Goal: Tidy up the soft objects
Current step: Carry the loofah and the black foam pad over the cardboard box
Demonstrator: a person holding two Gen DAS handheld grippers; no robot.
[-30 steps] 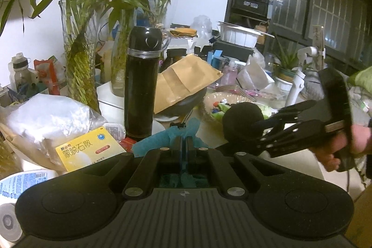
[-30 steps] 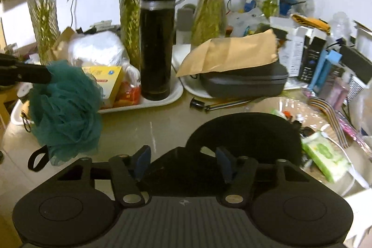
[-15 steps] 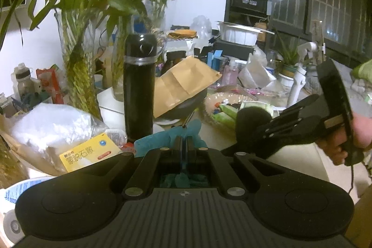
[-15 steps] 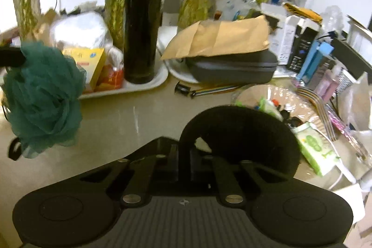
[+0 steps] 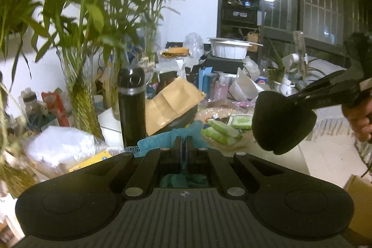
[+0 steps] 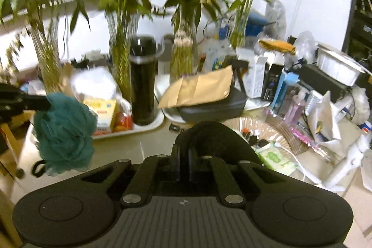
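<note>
A teal mesh bath pouf (image 6: pixel 65 131) hangs in the air at the left of the right wrist view, with my left gripper (image 6: pixel 44 104) shut on its top. In the left wrist view only a teal fringe (image 5: pixel 160 143) shows past my left gripper (image 5: pixel 183 140). My right gripper (image 6: pixel 183 150) is shut on a round black foam pad (image 6: pixel 216 138), which bulges beyond the fingers. From the left wrist view that black pad (image 5: pixel 279 122) is held up at the right, above the table, by the right gripper (image 5: pixel 295 99), with a hand behind it.
A tall black flask (image 6: pixel 141 85) stands on a white tray (image 6: pixel 148 124) beside a yellow box (image 6: pixel 104 113). A brown envelope (image 6: pixel 200 87) lies on a dark case. Glass vases of bamboo (image 6: pixel 183 55) line the back. Green wipe packs (image 6: pixel 274 157) sit in a clear dish among clutter at the right.
My right gripper's fingers have shut on the black pad and lifted it off the table. Both grippers have risen, and the pouf has stayed in the left one.
</note>
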